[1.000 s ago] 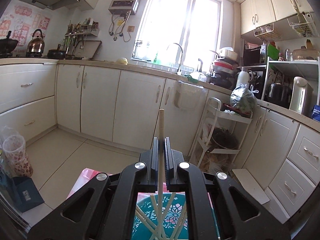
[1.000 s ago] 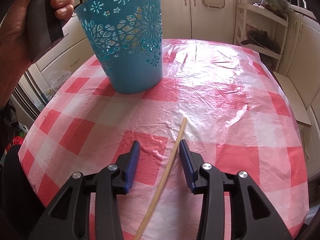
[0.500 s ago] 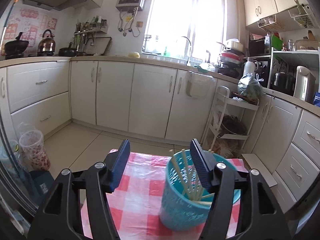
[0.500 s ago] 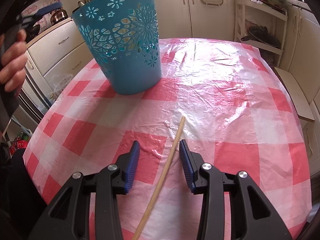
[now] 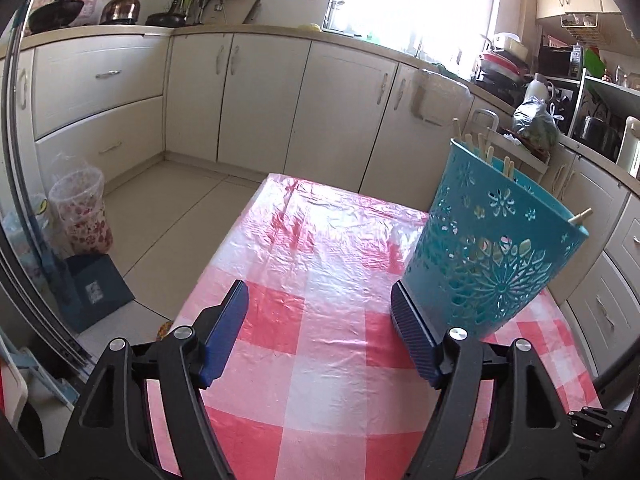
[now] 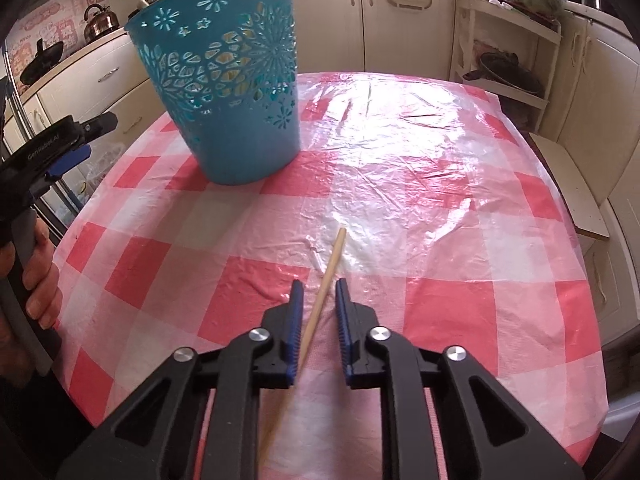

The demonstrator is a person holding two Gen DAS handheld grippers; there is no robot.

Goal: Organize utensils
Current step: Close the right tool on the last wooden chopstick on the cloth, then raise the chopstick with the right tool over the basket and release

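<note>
The right tongs (image 6: 318, 294) sit low over the worktop (image 6: 420, 184), which is covered by a crinkled pink-and-white checked plastic cloth. Their blue-padded fingers (image 6: 295, 320) straddle a single pale wooden chopstick (image 6: 328, 272) lying flat on the cloth; the jaws have narrowed around it, the left pad looks to be touching the stick while a gap shows on the right side, so nothing is clamped. The chopstick runs from about 7 o'clock, under the tongs, up towards 1 o'clock, its blunt tip resting on a white square just beyond the fingertips.

At roughly 11 o'clock in the right wrist view stands a teal plastic basket with cut-out flower patterns (image 6: 228, 92), upright on the cloth and well apart from the loose chopstick. In the left wrist view several more pale chopsticks (image 5: 486, 148) poke above the basket's rim.

The left tongs (image 5: 320, 316) are released, jaws spread wide with only cloth between them. Their right pad (image 5: 412, 340) lies just beside the basket's base, at about 3 o'clock in that view; whether it touches cannot be told.

Cream kitchen cabinets (image 5: 264, 96) line the far wall.
</note>
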